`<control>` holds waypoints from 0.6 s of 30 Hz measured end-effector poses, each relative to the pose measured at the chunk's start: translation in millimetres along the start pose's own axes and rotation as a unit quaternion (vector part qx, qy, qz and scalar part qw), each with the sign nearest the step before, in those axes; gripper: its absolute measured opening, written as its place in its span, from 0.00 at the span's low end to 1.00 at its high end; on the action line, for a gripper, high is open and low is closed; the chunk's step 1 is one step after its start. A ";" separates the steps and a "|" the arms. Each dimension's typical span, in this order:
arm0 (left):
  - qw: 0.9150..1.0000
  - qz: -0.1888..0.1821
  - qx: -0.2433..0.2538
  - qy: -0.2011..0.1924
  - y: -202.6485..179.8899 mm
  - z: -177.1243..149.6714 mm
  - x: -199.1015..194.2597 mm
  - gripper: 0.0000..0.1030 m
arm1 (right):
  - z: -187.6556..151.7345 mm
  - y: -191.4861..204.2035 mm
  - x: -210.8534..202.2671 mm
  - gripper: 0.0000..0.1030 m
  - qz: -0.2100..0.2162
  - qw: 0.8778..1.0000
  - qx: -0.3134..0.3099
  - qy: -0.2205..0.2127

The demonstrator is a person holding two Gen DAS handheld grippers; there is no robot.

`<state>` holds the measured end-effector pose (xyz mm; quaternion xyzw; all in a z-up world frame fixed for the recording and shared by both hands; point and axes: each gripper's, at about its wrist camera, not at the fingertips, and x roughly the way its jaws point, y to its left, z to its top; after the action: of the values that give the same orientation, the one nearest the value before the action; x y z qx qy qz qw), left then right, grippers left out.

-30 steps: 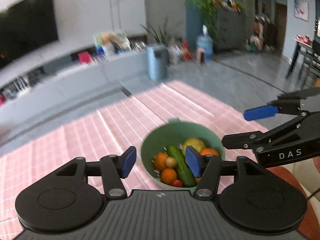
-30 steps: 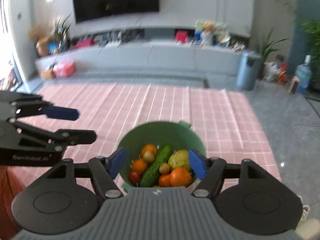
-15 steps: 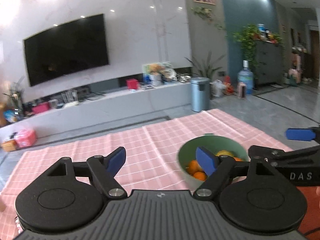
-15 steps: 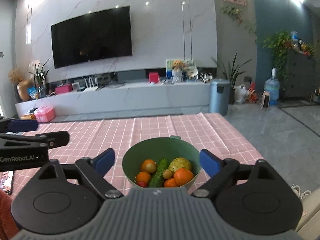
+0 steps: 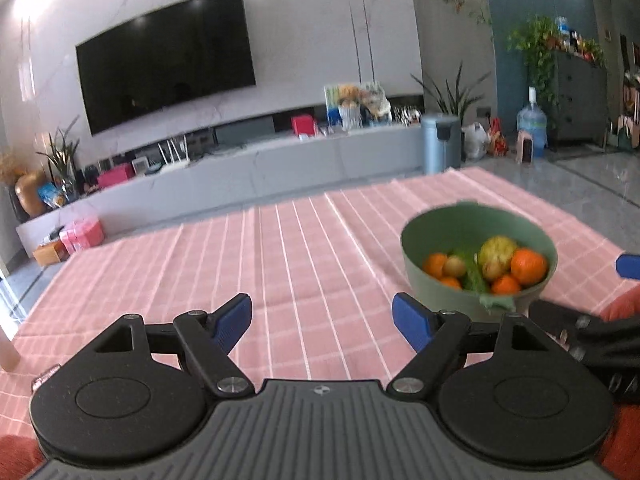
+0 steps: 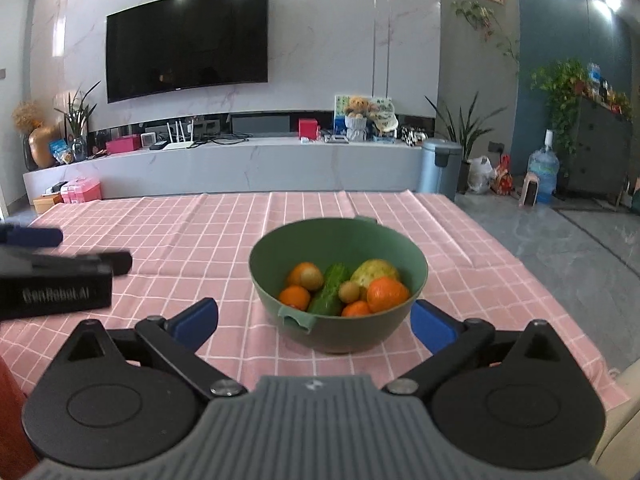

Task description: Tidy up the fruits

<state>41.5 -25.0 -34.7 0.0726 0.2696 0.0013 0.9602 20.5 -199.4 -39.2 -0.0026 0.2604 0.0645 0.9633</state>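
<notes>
A green bowl stands on the pink checked tablecloth. It holds oranges, a cucumber, a yellow-green fruit and small brownish fruits. My right gripper faces the bowl's near wall, its jaws opening, the blue pads clear of the bowl on either side. My left gripper is open over bare cloth, with the bowl ahead to its right. The left gripper's black body shows at the right wrist view's left edge.
The table ends just right of the bowl, with grey floor beyond. Behind the table's far edge run a grey TV console, a wall TV, a bin and a water bottle. Red fabric lies near the right gripper.
Both grippers have sunk and drawn back from over the bowl, tilting up toward the room. Both pairs of jaws have spread wider. In the left view the bowl slid from centre to right.
</notes>
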 end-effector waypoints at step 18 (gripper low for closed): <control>0.999 -0.016 0.006 0.045 -4.9 -11.9 3.4 0.91 | -7.0 -10.4 14.3 0.95 0.009 0.999 0.039 0.028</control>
<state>38.1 -28.1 -47.2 0.0738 0.3135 -0.0120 0.9466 30.5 -208.2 -52.7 0.0355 0.2897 0.0631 0.9544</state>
